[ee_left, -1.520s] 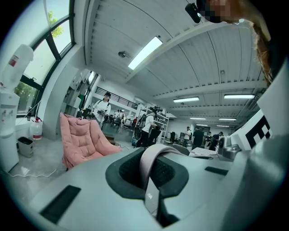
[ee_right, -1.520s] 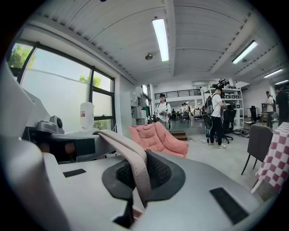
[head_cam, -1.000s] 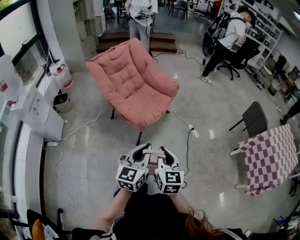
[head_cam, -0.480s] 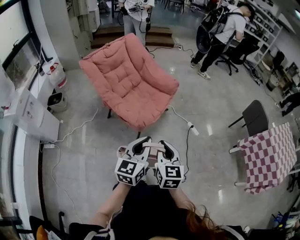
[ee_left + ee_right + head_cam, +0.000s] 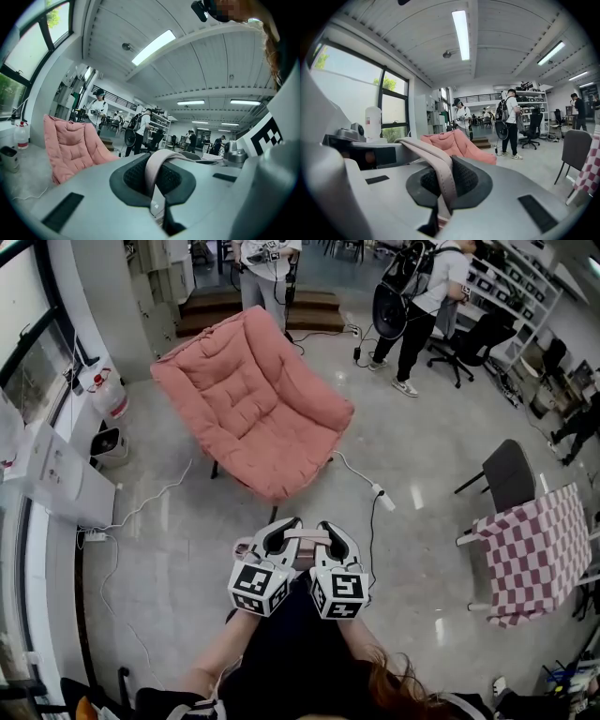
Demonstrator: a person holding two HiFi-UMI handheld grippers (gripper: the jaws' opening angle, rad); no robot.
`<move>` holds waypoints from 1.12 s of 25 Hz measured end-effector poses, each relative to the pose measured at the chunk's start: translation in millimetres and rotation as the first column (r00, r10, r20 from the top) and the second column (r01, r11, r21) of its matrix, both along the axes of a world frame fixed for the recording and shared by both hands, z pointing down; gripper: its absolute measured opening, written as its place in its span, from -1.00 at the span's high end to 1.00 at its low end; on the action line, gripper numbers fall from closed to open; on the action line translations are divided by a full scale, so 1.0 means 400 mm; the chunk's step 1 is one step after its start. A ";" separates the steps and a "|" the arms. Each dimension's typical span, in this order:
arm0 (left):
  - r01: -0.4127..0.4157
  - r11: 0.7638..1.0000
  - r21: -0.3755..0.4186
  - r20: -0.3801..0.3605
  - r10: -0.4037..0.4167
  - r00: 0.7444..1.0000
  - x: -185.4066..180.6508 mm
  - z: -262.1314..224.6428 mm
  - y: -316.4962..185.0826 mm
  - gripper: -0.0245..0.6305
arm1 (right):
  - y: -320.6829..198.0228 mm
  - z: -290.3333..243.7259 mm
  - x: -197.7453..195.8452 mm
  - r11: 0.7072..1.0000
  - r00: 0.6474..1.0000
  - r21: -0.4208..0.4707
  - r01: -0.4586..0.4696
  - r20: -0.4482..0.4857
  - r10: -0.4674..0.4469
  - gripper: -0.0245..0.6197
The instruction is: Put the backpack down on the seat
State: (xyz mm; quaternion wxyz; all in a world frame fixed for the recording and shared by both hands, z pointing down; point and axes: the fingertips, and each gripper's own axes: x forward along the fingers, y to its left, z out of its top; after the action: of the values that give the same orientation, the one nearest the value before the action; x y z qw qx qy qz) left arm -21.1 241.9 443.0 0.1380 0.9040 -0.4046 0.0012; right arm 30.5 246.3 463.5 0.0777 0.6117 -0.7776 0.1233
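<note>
A padded pink chair [image 5: 248, 409] stands on the grey floor ahead of me, its seat bare. My left gripper [image 5: 277, 542] and right gripper [image 5: 334, 542] hang side by side just short of the chair's front edge, both shut on one pale pink backpack strap [image 5: 306, 537] that runs between them. The backpack's body is hidden under the grippers. In the left gripper view the strap [image 5: 158, 165] arches over the shut left gripper [image 5: 158, 187], with the chair [image 5: 70, 147] to the left. In the right gripper view the strap [image 5: 435, 164] crosses the right gripper [image 5: 443, 185], chair [image 5: 457, 143] beyond.
A power strip [image 5: 384, 499] and cables lie on the floor right of the chair. A dark chair [image 5: 511, 474] and a checked-cloth seat [image 5: 539, 554] stand at the right. A white cabinet [image 5: 61, 474] and a water jug [image 5: 108, 395] line the left wall. People [image 5: 412, 296] stand at the back.
The chair has drifted slightly left and lower in the head view. Both grippers stay shut on the strap in the same place. The person at the back right has walked left.
</note>
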 end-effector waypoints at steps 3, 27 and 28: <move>0.009 1.000 -0.012 -0.003 -0.009 1.000 0.002 0.010 -0.006 0.87 | -0.010 0.008 0.004 1.000 1.000 -0.009 0.002 0.017 -0.002 0.82; 0.052 0.996 -0.078 -0.006 -0.052 0.999 0.251 0.060 -0.305 0.87 | -0.311 0.067 0.249 0.992 0.997 -0.105 0.064 0.047 -0.060 0.82; 0.052 0.996 -0.074 -0.008 -0.052 0.999 0.265 0.060 -0.321 0.87 | -0.328 0.066 0.263 0.993 0.997 -0.100 0.064 0.044 -0.060 0.82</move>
State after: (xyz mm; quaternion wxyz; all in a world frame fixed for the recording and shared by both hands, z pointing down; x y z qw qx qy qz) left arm 84.7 113.4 467.2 0.1732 0.8875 -0.4270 0.0082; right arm 135.6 115.2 489.9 0.0963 0.5800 -0.7903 0.1726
